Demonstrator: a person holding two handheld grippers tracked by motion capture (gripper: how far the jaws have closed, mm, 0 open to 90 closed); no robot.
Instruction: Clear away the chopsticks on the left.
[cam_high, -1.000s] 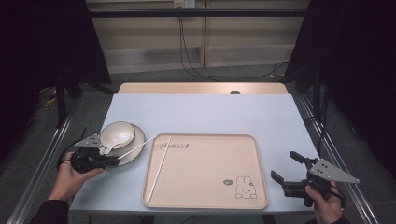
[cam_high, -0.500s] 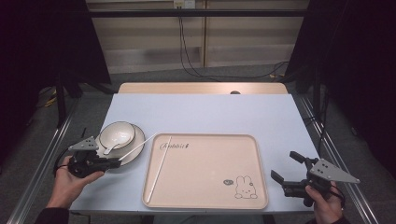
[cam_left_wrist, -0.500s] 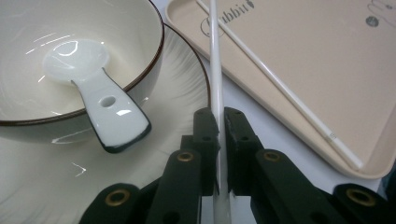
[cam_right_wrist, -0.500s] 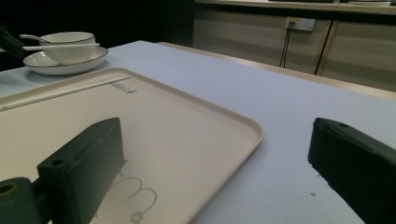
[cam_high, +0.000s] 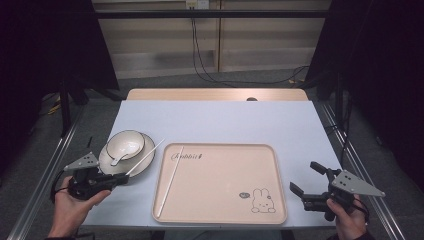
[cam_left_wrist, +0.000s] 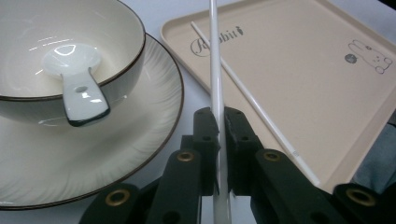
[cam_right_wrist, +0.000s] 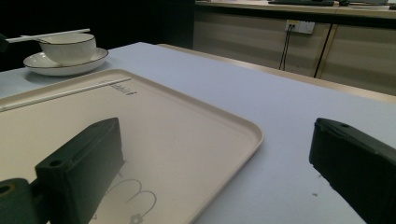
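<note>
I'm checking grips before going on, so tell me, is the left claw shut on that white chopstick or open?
Shut. In the left gripper view the left claw has both jaws pressed against the white chopstick, which runs up between them.

My left gripper (cam_high: 119, 178) is clamped on a white chopstick (cam_left_wrist: 215, 70) that sticks out ahead over the plate (cam_high: 107, 165) rim. Bowl (cam_high: 126, 144) with spoon (cam_left_wrist: 77, 86) sits just ahead-left, tight there. Tray (cam_high: 220, 215) edge just to its right, second chopstick (cam_high: 170, 181) lying along that side. My right gripper (cam_high: 306, 187), jaws apart, is off the tray's corner; bare table ahead and to its right, tray interior to its left mostly free.
</note>
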